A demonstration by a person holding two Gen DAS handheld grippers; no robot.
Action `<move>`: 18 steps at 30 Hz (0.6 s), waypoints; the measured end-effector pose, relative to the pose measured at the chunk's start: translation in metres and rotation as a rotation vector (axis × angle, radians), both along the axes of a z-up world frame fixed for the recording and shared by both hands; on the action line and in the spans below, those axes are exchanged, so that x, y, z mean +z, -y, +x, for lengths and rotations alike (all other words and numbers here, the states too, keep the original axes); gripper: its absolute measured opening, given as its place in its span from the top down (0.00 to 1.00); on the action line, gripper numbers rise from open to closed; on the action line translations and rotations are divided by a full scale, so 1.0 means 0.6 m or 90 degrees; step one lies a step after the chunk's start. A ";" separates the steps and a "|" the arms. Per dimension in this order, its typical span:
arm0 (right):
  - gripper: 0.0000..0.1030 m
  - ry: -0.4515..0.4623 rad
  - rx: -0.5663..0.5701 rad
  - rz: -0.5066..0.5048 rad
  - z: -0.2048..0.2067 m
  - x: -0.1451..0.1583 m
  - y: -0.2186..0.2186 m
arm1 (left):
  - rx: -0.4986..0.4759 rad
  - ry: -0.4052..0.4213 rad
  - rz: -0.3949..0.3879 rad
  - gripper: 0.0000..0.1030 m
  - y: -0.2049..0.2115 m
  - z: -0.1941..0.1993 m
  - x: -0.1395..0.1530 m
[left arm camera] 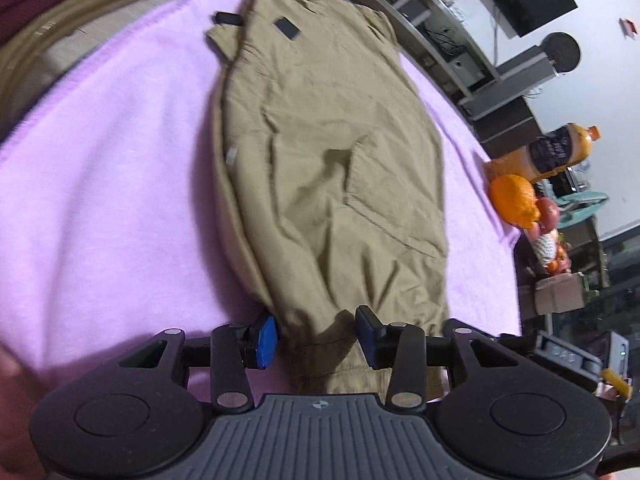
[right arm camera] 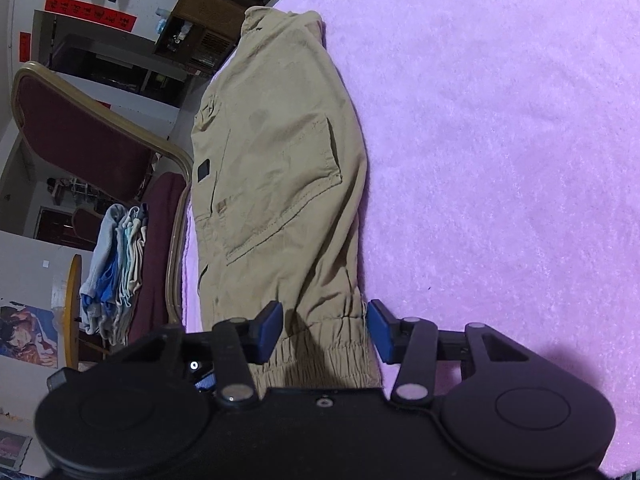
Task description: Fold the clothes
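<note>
From my left gripper (left arm camera: 316, 334), bare pink blanket (left arm camera: 100, 184) lies open toward ten o'clock; an orange (left arm camera: 514, 200) and bottle (left arm camera: 548, 152) crowd two o'clock

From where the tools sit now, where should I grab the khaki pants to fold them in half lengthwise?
Take the khaki pants at the gathered ankle cuffs, coming in low from the hem end. The legs already lie stacked and flat on the pink blanket, so the elastic cuffs probably give the thickest, firmest edge. The right tool and left tool each stand open astride that end.
</note>
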State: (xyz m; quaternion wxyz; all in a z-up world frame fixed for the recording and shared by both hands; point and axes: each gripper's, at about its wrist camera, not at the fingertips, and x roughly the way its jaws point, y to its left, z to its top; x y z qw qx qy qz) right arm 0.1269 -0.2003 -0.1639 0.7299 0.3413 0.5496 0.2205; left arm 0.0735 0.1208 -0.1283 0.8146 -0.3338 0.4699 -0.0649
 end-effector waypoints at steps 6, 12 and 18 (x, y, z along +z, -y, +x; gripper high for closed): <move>0.58 0.010 0.008 0.001 0.006 -0.004 -0.003 | -0.032 0.033 0.047 0.64 0.027 0.011 0.003; 0.80 0.076 0.019 -0.046 -0.010 0.027 -0.016 | -0.029 0.052 0.065 0.85 0.031 0.004 0.034; 0.80 0.112 -0.030 0.022 -0.048 0.111 0.020 | -0.001 0.082 -0.033 0.85 0.008 -0.034 0.093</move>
